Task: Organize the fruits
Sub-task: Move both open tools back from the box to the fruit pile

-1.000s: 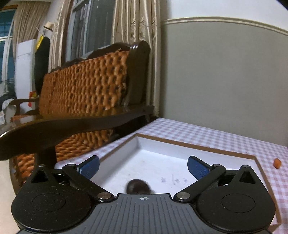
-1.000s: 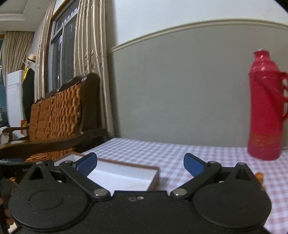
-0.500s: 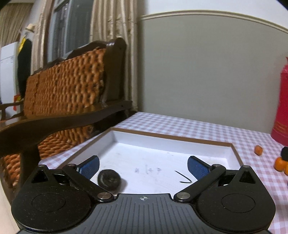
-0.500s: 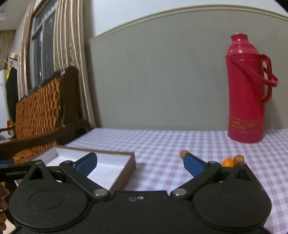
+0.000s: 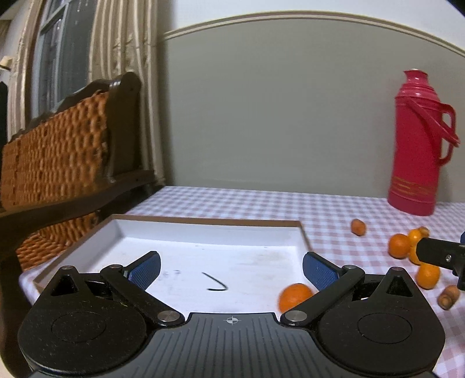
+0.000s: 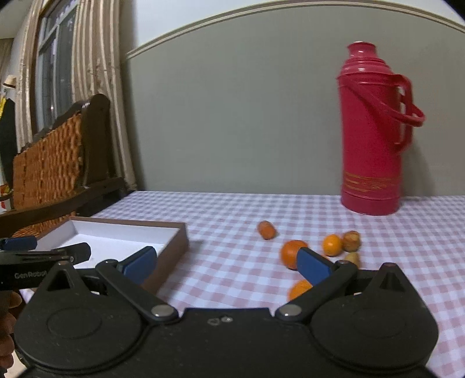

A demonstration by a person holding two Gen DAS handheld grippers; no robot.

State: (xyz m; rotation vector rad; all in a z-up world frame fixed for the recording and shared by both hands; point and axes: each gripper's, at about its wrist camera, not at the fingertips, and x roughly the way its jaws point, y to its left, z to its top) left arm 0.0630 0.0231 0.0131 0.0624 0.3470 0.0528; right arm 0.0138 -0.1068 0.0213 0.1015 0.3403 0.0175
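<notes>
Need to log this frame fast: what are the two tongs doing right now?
Left tongs: open, holding nothing, over the white tray.
Right tongs: open, holding nothing, over the checkered tablecloth.

Room around me is pretty plain: grey-green wall [image 6: 247,116] with a pale moulding strip [image 5: 290,20] and white above it. On my left there's a dark wooden bench with a woven orange back [image 5: 58,151], striped beige curtains [image 6: 93,87] over a dark window [image 5: 64,58]. Table's got a pink-and-white checked cloth [image 6: 290,209]. Dim indoor lighting.
</notes>
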